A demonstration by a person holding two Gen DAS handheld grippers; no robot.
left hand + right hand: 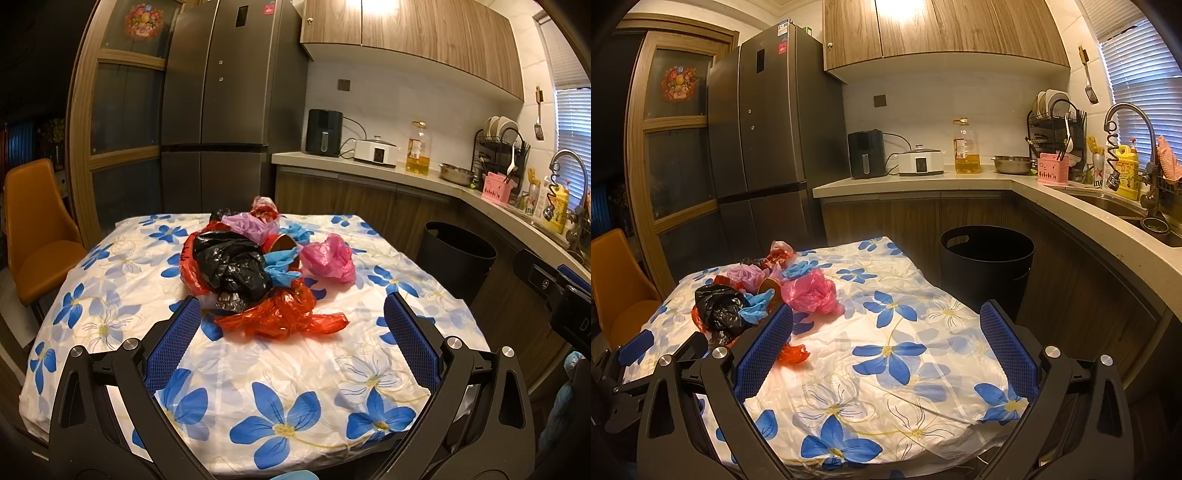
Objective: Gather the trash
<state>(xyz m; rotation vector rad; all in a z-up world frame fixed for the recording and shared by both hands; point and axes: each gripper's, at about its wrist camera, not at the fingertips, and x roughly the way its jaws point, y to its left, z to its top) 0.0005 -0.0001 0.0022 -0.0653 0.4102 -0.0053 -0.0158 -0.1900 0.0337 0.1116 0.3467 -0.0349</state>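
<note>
A pile of crumpled plastic bags lies on the flowered tablecloth (110, 266): a black bag (232, 266), a red bag (284, 317), a pink bag (328, 256), a purple bag (247, 223) and blue pieces (282, 264). My left gripper (293, 308) is open and empty, just short of the red bag. My right gripper (886, 317) is open and empty over the table's right half; the pink bag (812, 291) and black bag (718, 306) lie to its left. A black trash bin (986, 266) stands on the floor beyond the table's right side, also in the left wrist view (456, 258).
An orange chair (37, 236) stands at the table's left. A grey fridge (218, 103) is behind. The kitchen counter (1071, 210) with appliances, an oil bottle (967, 147), a dish rack and a sink runs along the back and right. The left gripper's body (646, 354) shows at the right wrist view's lower left.
</note>
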